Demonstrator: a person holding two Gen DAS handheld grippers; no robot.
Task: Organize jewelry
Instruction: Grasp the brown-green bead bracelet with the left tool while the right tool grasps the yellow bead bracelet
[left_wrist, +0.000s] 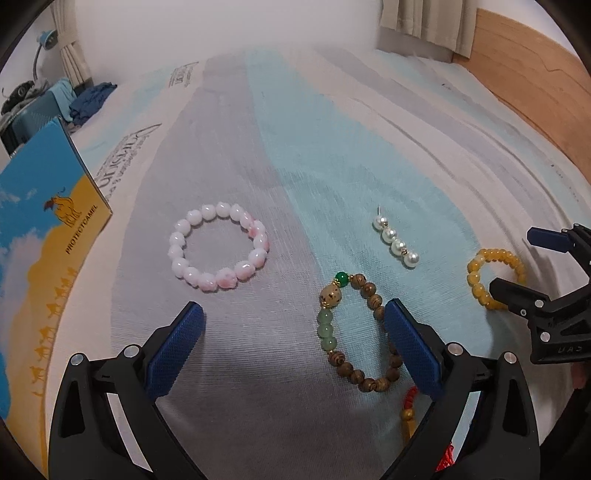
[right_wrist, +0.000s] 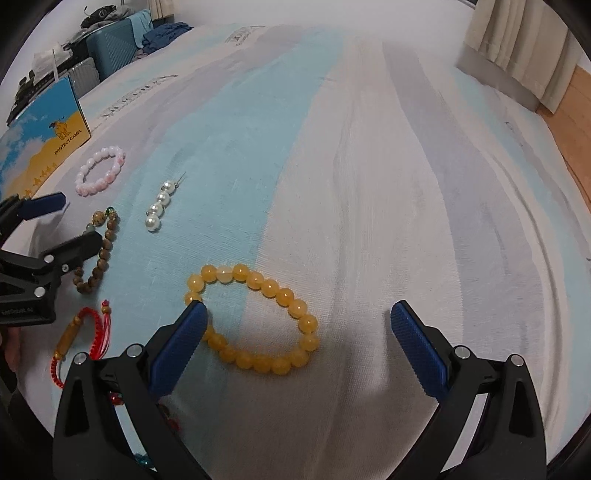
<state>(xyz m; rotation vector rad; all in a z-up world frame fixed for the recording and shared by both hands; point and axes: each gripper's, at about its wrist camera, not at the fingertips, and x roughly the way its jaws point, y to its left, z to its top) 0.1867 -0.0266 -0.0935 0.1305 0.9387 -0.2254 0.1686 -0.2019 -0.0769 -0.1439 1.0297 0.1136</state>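
The jewelry lies spread on a striped bedsheet (right_wrist: 369, 184), all of it loose and none of it gripped. A yellow bead bracelet (right_wrist: 255, 317) sits between the fingers of the right tongs (right_wrist: 299, 321), nearer the left finger, whose blue pad (right_wrist: 177, 350) overlaps its near-left beads in the right wrist view; whether the pad touches them cannot be told. The right tongs are spread wide and hold nothing.

The left tongs (left_wrist: 295, 325) are likewise spread wide and hold nothing. A brown wooden bracelet with green beads (left_wrist: 354, 332) lies just inside their right finger, whose pad (left_wrist: 413, 350) covers part of the loop's right side. Ahead of the left finger and a little apart lies a pink and white bracelet (left_wrist: 218, 247). Ahead of the right finger sits a short string of pearls (left_wrist: 395, 240) with a thin pin at its far end.

Between the two tongs, close to their bases, lies a red cord bracelet with a long amber bead (right_wrist: 81, 336). A few small red and blue beads (right_wrist: 142, 459) show under the right tongs' left arm, too hidden to identify.

Far to the left of the left tongs stands a blue and yellow box with a camel print (left_wrist: 40, 236). Beyond it are suitcases (right_wrist: 107, 48) and folded clothes (right_wrist: 166, 33). Curtains (right_wrist: 517, 48) hang past the sheet's far edge.
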